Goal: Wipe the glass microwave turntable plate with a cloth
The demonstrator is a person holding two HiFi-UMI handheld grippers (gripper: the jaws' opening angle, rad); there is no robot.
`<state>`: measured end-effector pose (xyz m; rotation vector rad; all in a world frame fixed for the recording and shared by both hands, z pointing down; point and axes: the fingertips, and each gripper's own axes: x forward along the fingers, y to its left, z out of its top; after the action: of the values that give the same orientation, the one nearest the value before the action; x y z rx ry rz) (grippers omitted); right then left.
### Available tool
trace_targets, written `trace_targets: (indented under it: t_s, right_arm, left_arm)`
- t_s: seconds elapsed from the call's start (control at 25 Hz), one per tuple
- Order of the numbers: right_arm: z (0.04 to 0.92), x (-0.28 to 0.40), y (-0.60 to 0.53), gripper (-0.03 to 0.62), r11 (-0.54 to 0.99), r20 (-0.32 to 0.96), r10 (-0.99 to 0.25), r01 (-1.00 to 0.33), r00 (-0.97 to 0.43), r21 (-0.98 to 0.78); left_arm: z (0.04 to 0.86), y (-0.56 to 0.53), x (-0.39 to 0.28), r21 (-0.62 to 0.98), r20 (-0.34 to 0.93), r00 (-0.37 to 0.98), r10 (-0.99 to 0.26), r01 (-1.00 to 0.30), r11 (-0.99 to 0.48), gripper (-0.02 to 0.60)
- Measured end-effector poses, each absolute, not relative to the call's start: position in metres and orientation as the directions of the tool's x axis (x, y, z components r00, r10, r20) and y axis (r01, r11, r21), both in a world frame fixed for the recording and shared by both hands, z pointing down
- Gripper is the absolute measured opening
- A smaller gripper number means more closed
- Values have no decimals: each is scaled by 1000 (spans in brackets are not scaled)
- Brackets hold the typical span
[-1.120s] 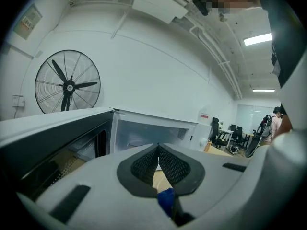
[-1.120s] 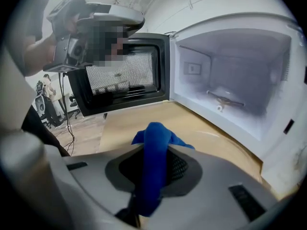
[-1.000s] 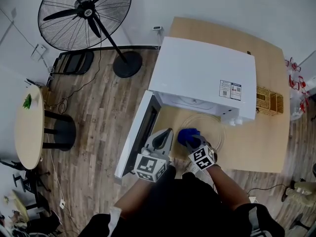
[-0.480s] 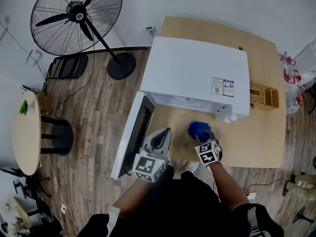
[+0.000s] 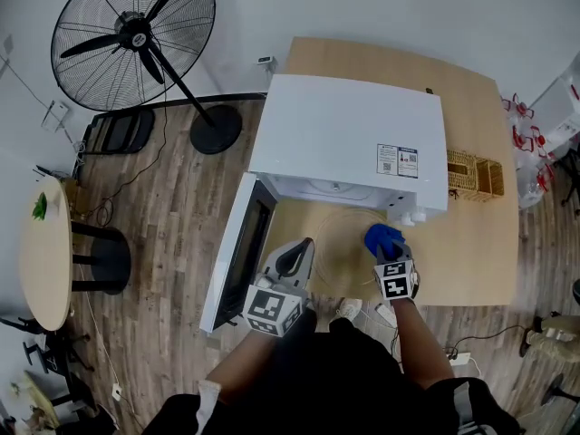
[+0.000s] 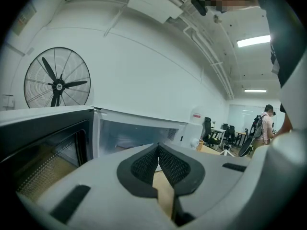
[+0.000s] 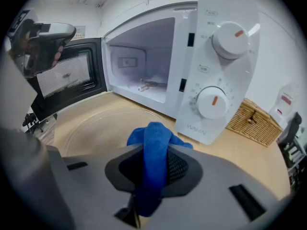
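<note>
Slippage is the risk: the right gripper (image 7: 152,174) pinches the blue cloth (image 7: 154,140) on the right edge of the glass plate (image 7: 93,128) before the microwave (image 5: 349,134), while the left gripper (image 6: 158,162), pressed together empty, steadies nothing.

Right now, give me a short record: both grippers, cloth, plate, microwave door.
left gripper: shut, empty, left of the plate
right gripper: shut on the blue cloth
blue cloth position: at the plate's right edge
glass turntable plate: flat on the wooden table, in front of the microwave
microwave door: open
</note>
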<state>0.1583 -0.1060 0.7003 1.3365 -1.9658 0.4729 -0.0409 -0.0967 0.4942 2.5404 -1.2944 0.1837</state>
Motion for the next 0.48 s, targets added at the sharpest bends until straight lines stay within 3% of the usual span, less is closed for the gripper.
trace_targets:
  t_s: [0.48]
  right_arm:
    - [693, 164, -105, 66, 382, 717, -657, -923, -234, 49]
  left_arm:
    - [501, -87, -46, 196, 257, 577, -775, -816, -543, 2]
